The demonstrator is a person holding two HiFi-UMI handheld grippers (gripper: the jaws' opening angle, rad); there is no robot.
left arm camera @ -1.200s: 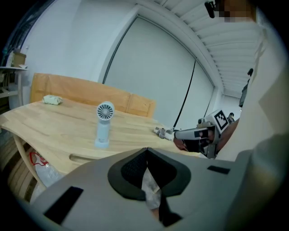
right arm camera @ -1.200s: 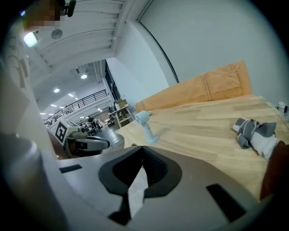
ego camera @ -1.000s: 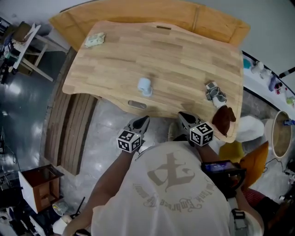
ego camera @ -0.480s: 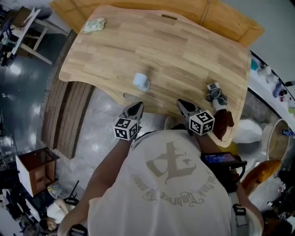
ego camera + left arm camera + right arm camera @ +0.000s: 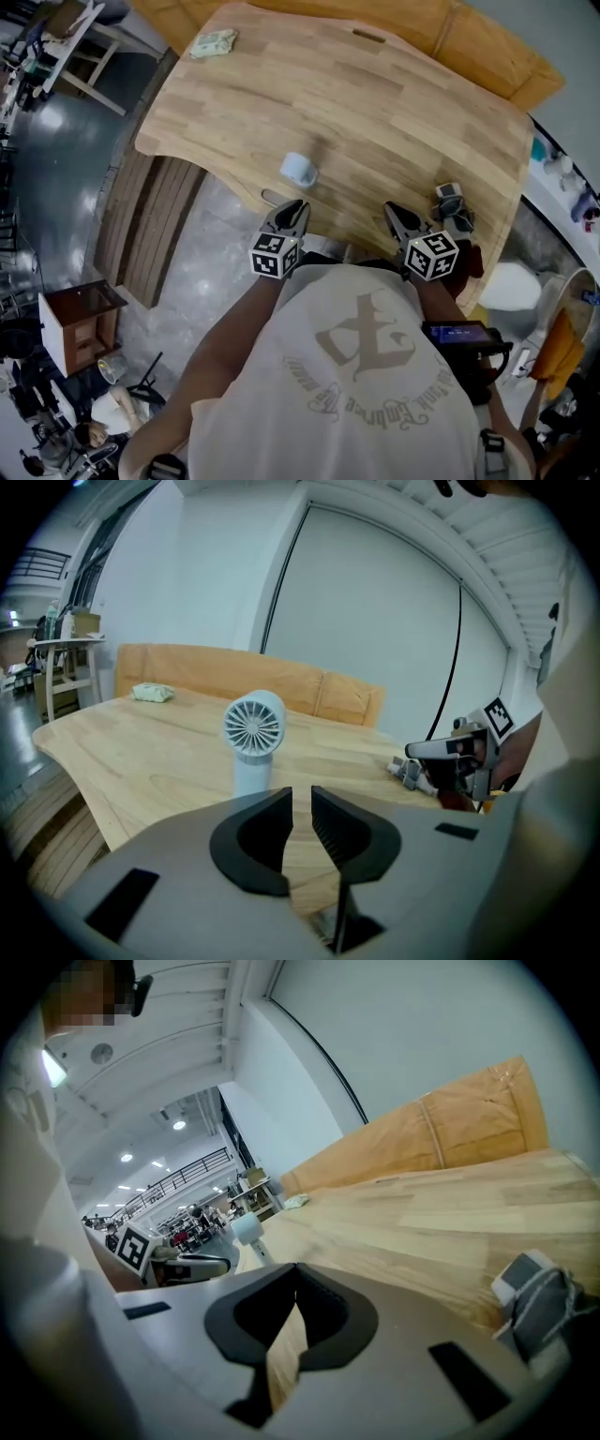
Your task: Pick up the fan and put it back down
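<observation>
A small white handheld fan (image 5: 299, 170) stands upright on the light wooden table (image 5: 394, 112) near its front edge; in the left gripper view the fan (image 5: 253, 729) faces me just beyond the jaws. My left gripper (image 5: 294, 206) hangs at the table's edge just short of the fan. Its jaws have just been opening and show a narrow gap (image 5: 300, 801) with nothing between them. My right gripper (image 5: 392, 210) is at the edge further right, shut and empty (image 5: 296, 1281).
A grey-and-white gadget (image 5: 452, 203) and a dark brown object (image 5: 468, 260) lie at the table's right front corner. A pale green packet (image 5: 214, 43) sits at the far left. An orange-brown board (image 5: 469, 42) stands behind the table. Wooden slats (image 5: 141, 225) lie on the floor to the left.
Both grippers have moved forward to the table's front edge, nearer the fan. The left jaws have parted slightly. The fan has not moved.
</observation>
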